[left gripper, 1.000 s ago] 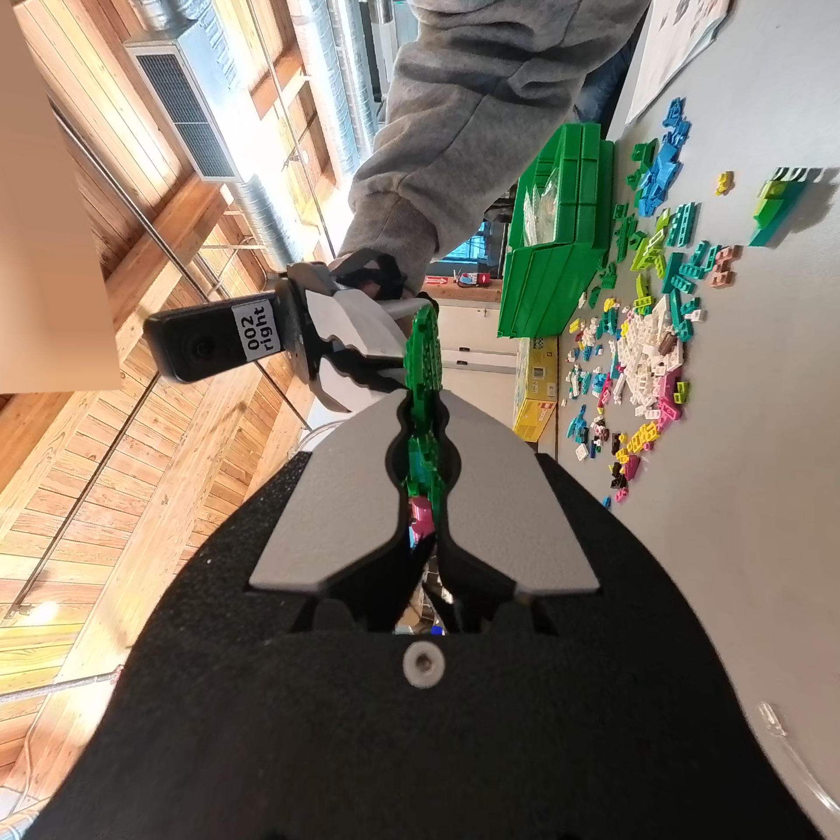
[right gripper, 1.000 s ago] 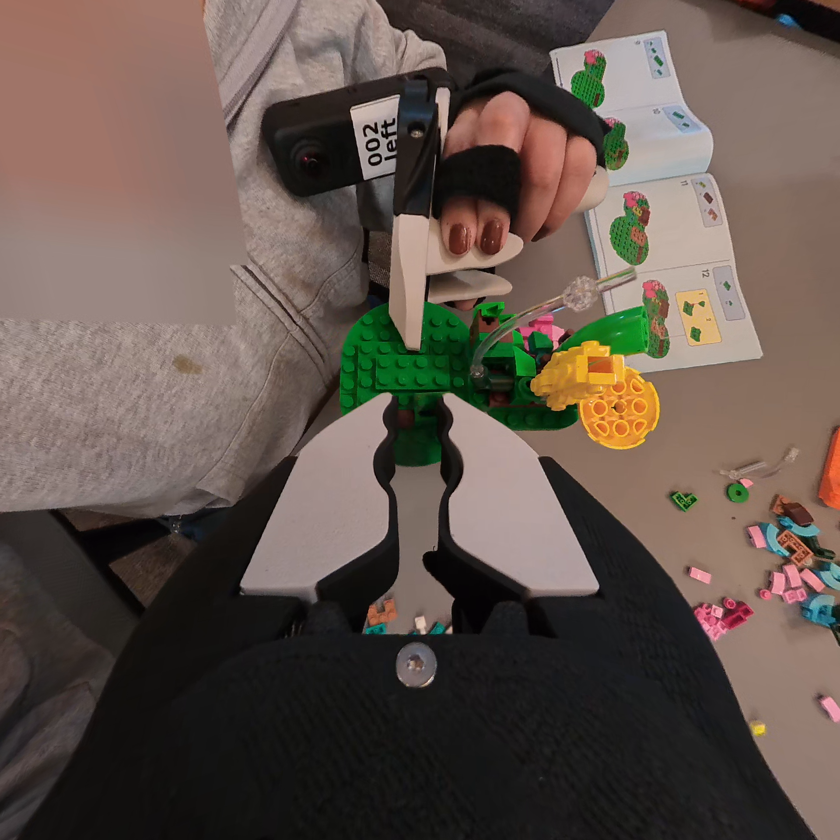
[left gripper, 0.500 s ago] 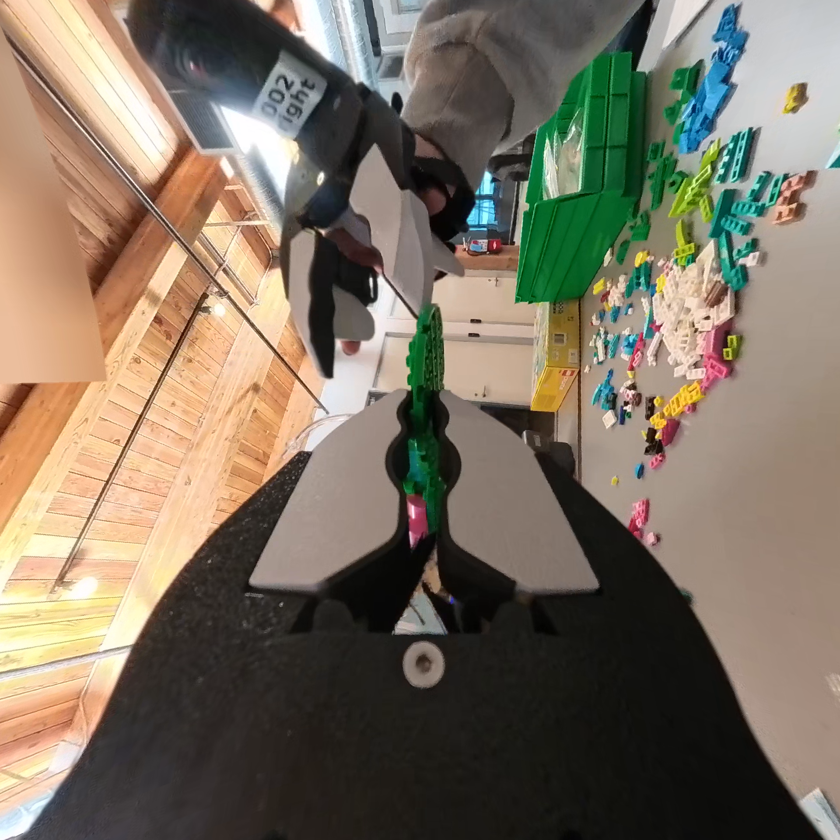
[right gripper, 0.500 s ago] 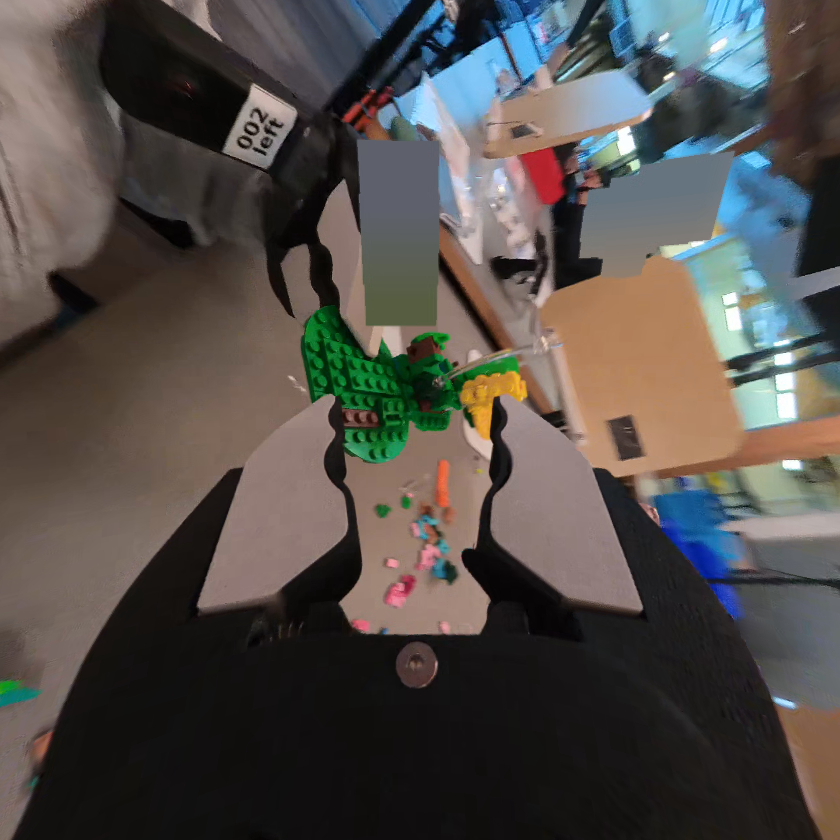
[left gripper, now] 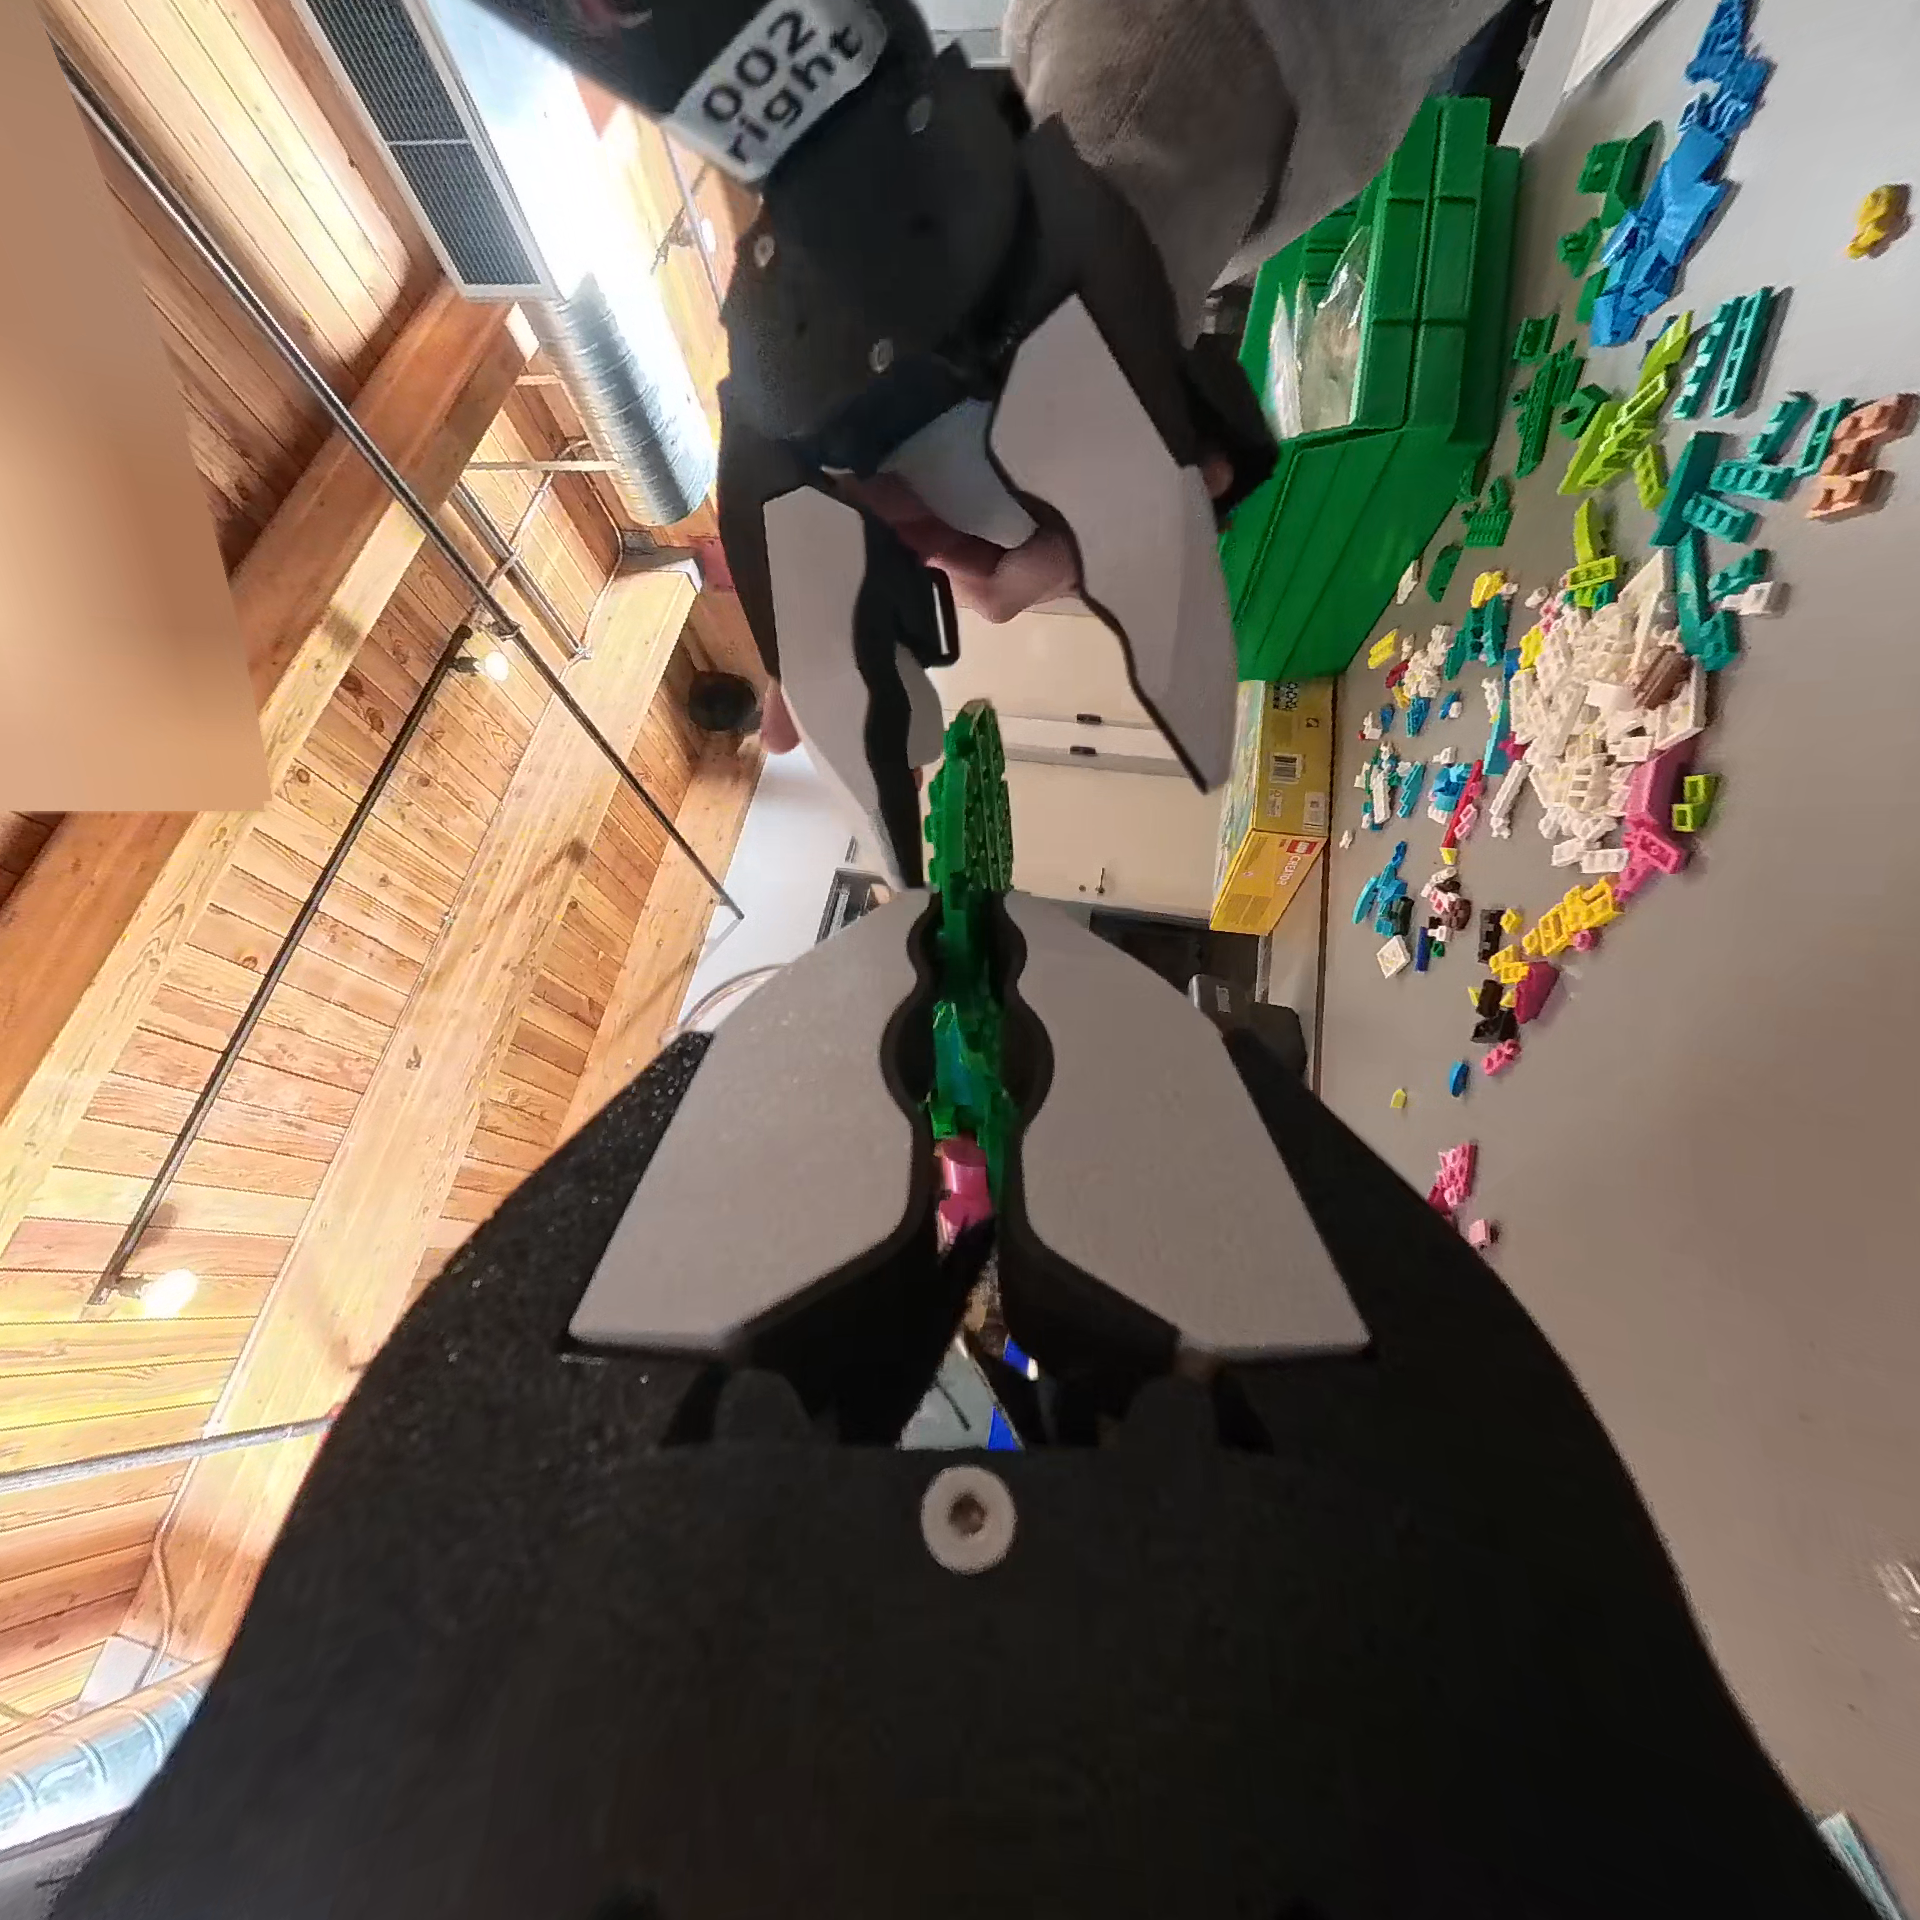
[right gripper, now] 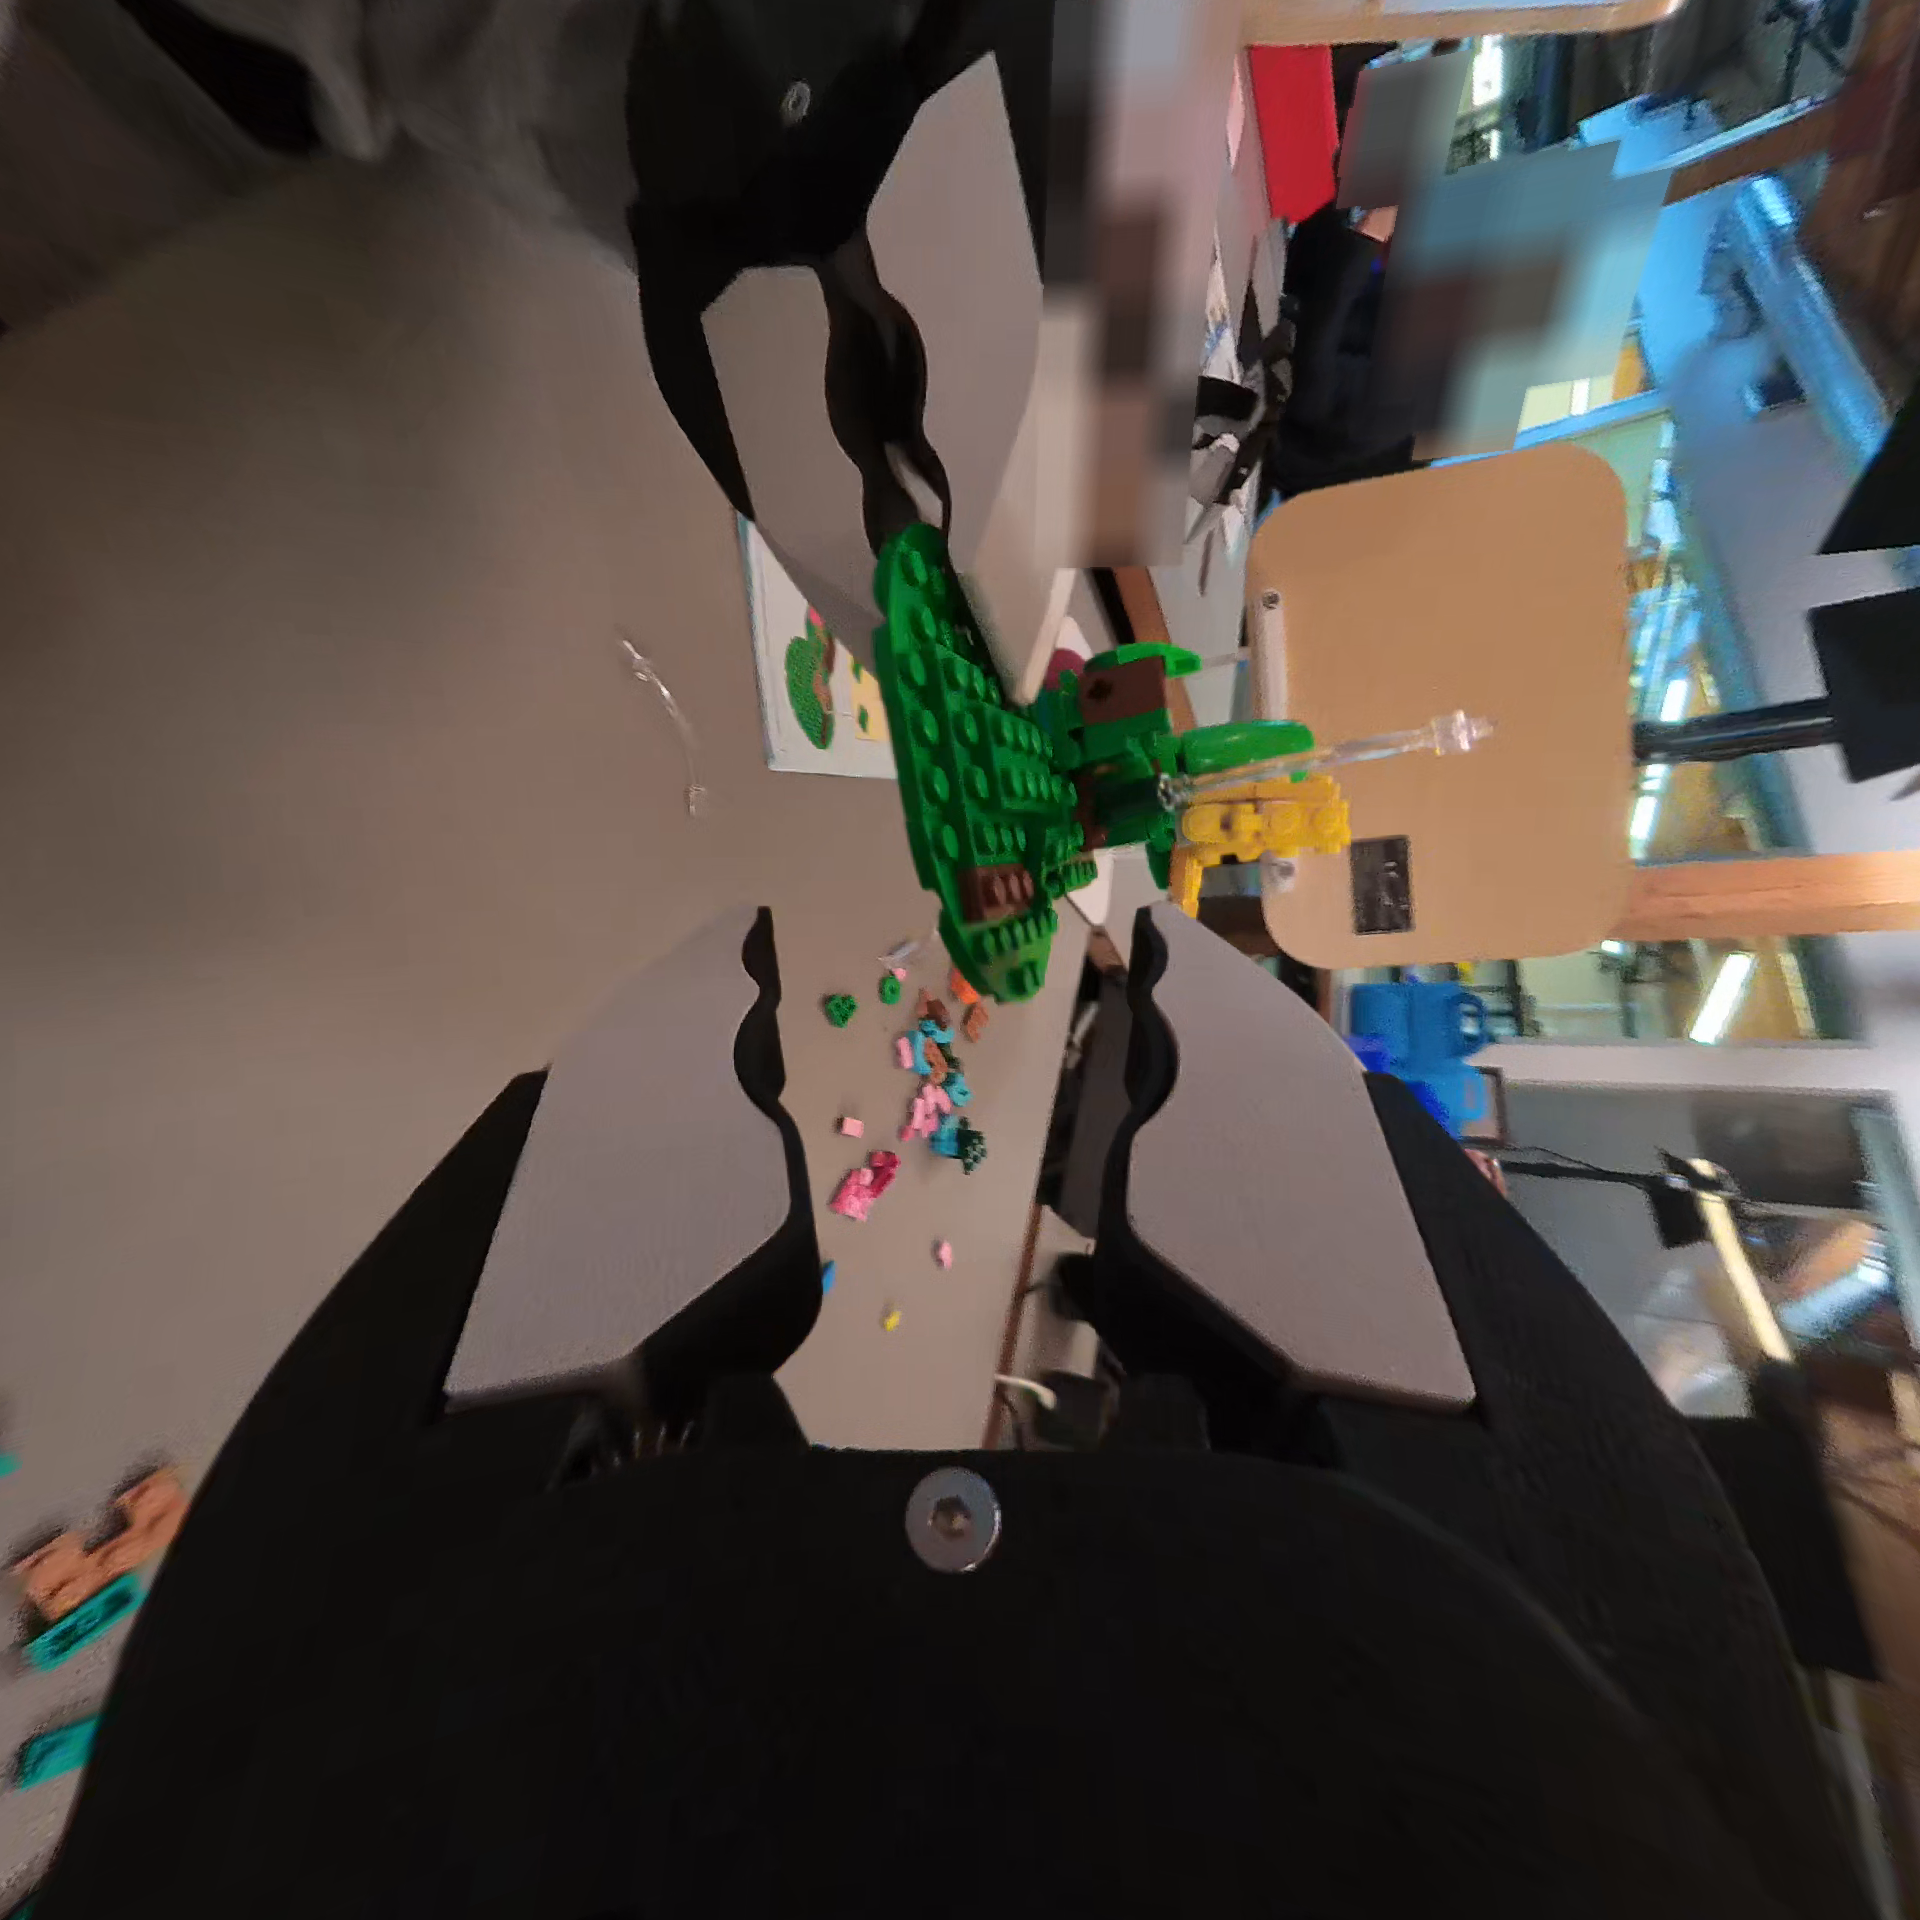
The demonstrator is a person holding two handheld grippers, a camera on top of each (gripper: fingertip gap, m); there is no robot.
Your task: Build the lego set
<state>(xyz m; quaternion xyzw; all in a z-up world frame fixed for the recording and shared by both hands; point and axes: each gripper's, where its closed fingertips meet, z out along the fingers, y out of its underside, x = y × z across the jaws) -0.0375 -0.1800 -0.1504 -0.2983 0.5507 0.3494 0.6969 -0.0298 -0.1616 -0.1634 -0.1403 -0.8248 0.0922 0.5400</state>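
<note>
1. A second before, the right gripper was almost pinched shut at the bottom edge of the green brick model. By this moment its jaws had spread wide and it had pulled back, and both cameras had tipped so the room looked sideways.
2. The left gripper was pinching the green brick model by its flat edge, with both fingers pressed on it. In the right wrist view the model hung in the middle of the frame, up off the grey table.
3. Only one thin edge was squeezed, so the model might have slipped or turned and dropped.
4. The yellow part and the clear stick poked out at middle right. A bump from the open right gripper could have snapped them off.
5. The right gripper had nothing in it; its left finger looked close to the model in the left wrist view, maybe touching, but it was hard to tell.
6. The grey table held loose bricks at the right of the left wrist view, beside a green tray and a yellow box.
7. An open booklet lay behind the model.
8. The room had a wooden plank ceiling at the left.
</note>
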